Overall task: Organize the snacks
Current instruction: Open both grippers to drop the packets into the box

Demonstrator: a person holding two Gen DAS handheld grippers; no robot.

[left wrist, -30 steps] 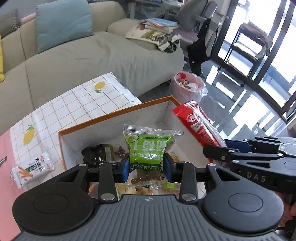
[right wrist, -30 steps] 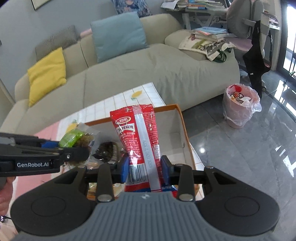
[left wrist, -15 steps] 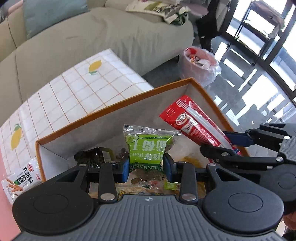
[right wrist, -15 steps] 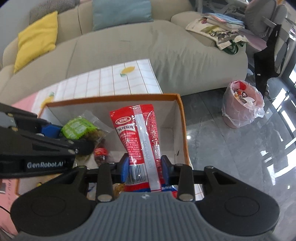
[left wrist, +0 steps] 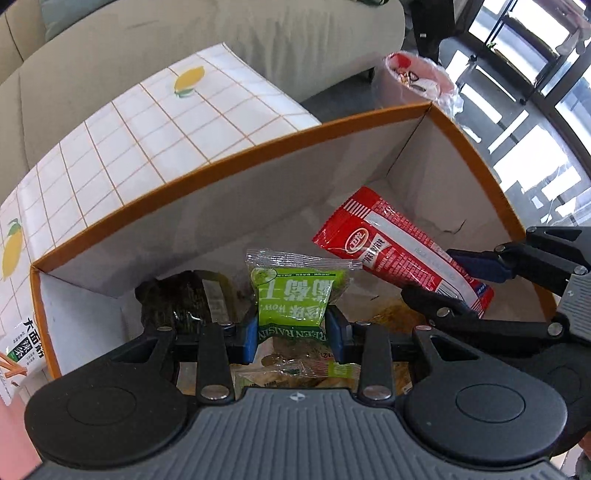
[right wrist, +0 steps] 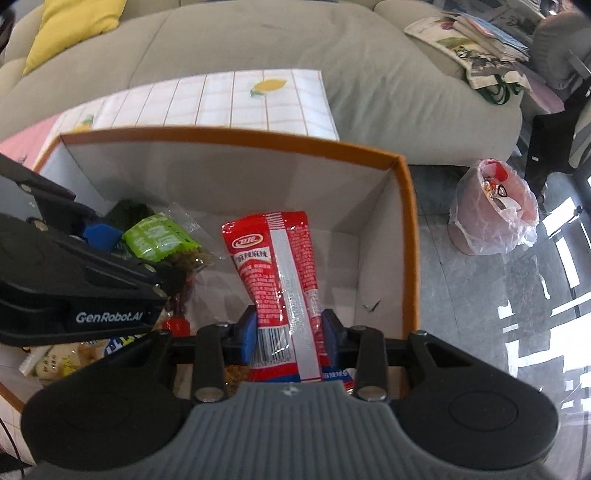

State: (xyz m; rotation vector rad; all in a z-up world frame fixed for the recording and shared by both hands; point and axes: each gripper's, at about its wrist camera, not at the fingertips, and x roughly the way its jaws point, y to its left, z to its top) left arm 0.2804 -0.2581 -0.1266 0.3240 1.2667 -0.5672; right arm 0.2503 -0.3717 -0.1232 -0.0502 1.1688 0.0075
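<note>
Bright daylight from windows (left wrist: 532, 74) ahead-right of each hand-held gripper. Hard glare patches on glossy floor (right wrist: 517, 295). Box (left wrist: 229, 206) interior evenly lit, soft shadows. Strong fisheye bending at edges. Right view slightly motion-blurred; left sharper.

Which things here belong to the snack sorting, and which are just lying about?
Job in hand: green raisin packet in the left gripper; red snack packet in the right gripper; orange-rimmed box; white snack packet outside it.

Lying about: sofa, yellow cushion, pink bin, magazines.
</note>
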